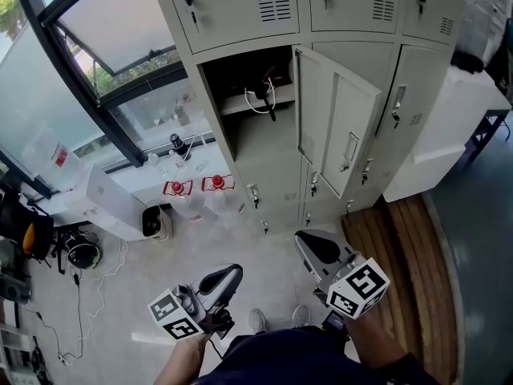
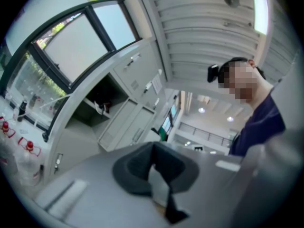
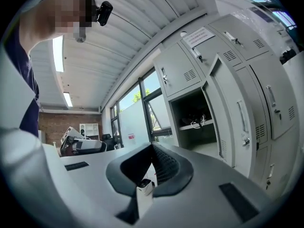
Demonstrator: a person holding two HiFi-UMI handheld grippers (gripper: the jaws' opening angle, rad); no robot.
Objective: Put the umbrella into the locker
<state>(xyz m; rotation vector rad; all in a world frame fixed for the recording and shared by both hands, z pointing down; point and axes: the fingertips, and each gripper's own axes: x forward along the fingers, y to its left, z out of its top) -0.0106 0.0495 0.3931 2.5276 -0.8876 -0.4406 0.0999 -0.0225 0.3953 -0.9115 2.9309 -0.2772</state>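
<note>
Head view looks steeply down on a bank of grey lockers, where one locker (image 1: 240,127) stands open with its door (image 1: 337,131) swung out to the right. The umbrella (image 1: 263,99) lies on the shelf (image 1: 240,107) inside that compartment, dark, with a white loop hanging over the shelf's front edge. Neither gripper touches it; both are held low, well apart from the lockers and above the pale floor.

The left gripper (image 1: 224,279) has its jaws pressed together with nothing between them, as the left gripper view confirms: the dark pads of the left gripper (image 2: 154,160) meet in a seam, and the umbrella (image 2: 102,107) sits far off in the open compartment. The right gripper (image 1: 317,247) is likewise closed and empty; in the right gripper view its pads meet at the right gripper (image 3: 152,160), with the umbrella (image 3: 199,122) visible on the shelf beyond.

Two red-capped bottles (image 1: 196,186) stand on the floor near the window (image 1: 120,30), left of the lockers.
</note>
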